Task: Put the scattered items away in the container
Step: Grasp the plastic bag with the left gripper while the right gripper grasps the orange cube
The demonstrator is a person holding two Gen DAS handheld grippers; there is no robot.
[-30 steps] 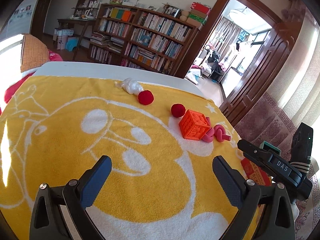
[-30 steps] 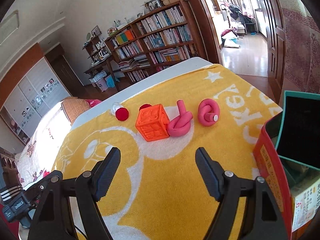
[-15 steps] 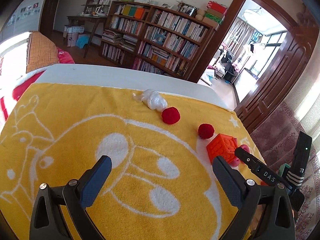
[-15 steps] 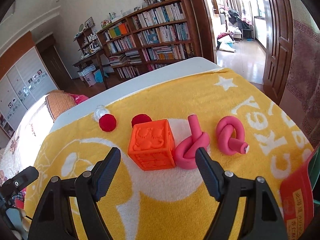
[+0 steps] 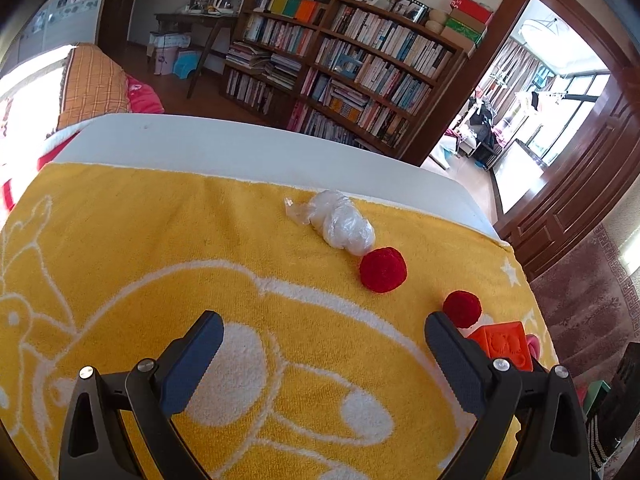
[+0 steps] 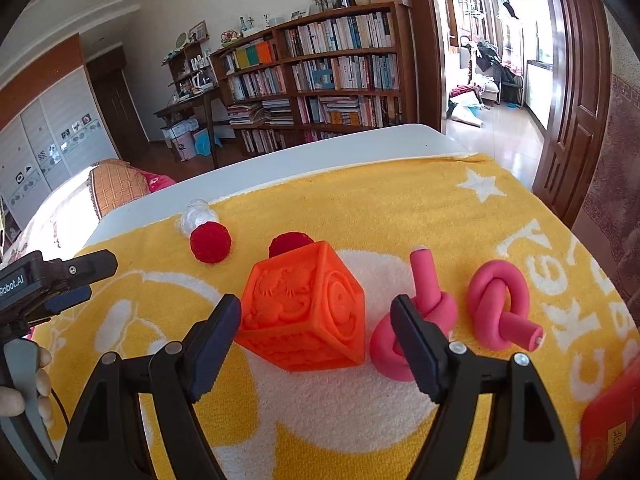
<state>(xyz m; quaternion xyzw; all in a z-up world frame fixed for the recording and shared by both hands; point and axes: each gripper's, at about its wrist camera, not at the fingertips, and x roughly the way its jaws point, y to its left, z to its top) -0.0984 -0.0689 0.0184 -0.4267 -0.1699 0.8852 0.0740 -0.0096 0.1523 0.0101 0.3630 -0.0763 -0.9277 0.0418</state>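
Towel (image 6: 360, 208), yellow with white cartoon lines, covers a white table, and near its right edge sits the corner of a red box (image 6: 612, 420); the container's inside is out of sight. Just ahead of the right gripper (image 6: 316, 312), whose jaws are spread wide and hold nothing, stands an orange cube (image 6: 304, 312) between the fingertips, with two pink knotted tubes (image 6: 500, 312) beside it. Farther off lie two red pompoms (image 5: 383, 269) and a crumpled clear bag (image 5: 340, 224), ahead of the left gripper (image 5: 324, 332), also wide open and empty.

Cube (image 6: 304, 312) on towel (image 6: 360, 208); knots (image 6: 412, 320) right (ball (image 6: 289, 242) behind).
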